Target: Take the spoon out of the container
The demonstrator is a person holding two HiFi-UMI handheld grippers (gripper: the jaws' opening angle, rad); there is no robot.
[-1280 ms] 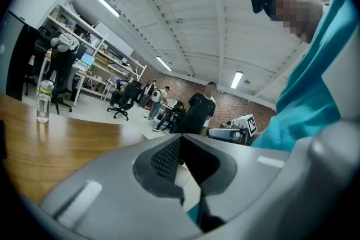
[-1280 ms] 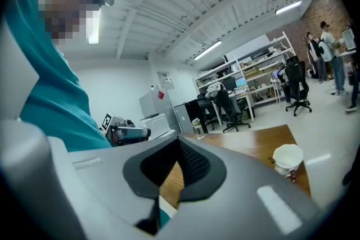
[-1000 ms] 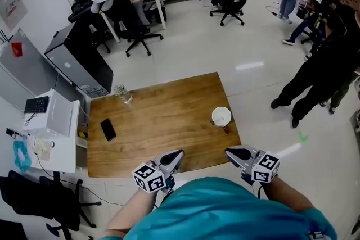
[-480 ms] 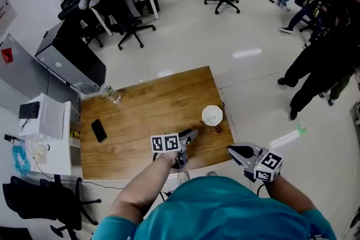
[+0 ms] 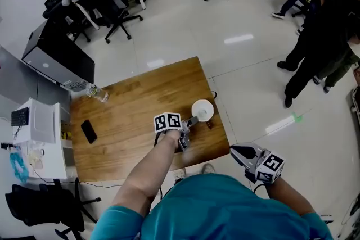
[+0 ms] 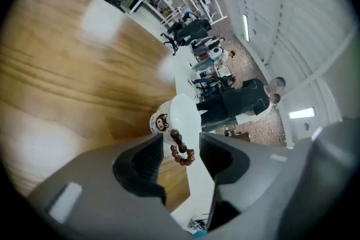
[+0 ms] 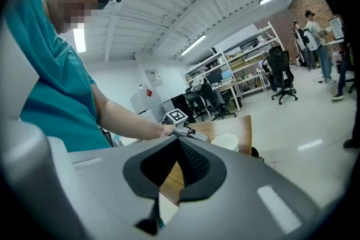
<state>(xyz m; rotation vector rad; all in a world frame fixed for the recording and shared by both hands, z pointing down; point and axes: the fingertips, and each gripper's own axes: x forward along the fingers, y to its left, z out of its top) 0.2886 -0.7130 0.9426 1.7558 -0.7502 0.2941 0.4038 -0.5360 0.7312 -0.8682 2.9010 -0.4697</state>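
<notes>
A white cup (image 5: 202, 110) with a cartoon face (image 6: 173, 116) stands near the wooden table's right edge. I cannot make out a spoon in it. A short string of dark red beads (image 6: 181, 150) lies at the cup's near side. My left gripper (image 5: 189, 123) reaches up to the cup, and its jaws are opening. In the left gripper view (image 6: 181, 146) the beads and cup show through the gap, with neither pad touching anything. My right gripper (image 5: 241, 153) hangs off the table's near right corner, its jaws (image 7: 179, 139) shut on nothing.
A black phone (image 5: 88, 131) lies at the table's left side and a clear bottle (image 5: 93, 91) at its far left corner. A white cabinet (image 5: 39, 132) stands left of the table. People stand at the right (image 5: 315, 36), and office chairs (image 5: 107, 5) sit beyond.
My left gripper has travelled from the table's near edge forward to the cup, and its jaws have gone from shut to open. The right gripper has stayed put.
</notes>
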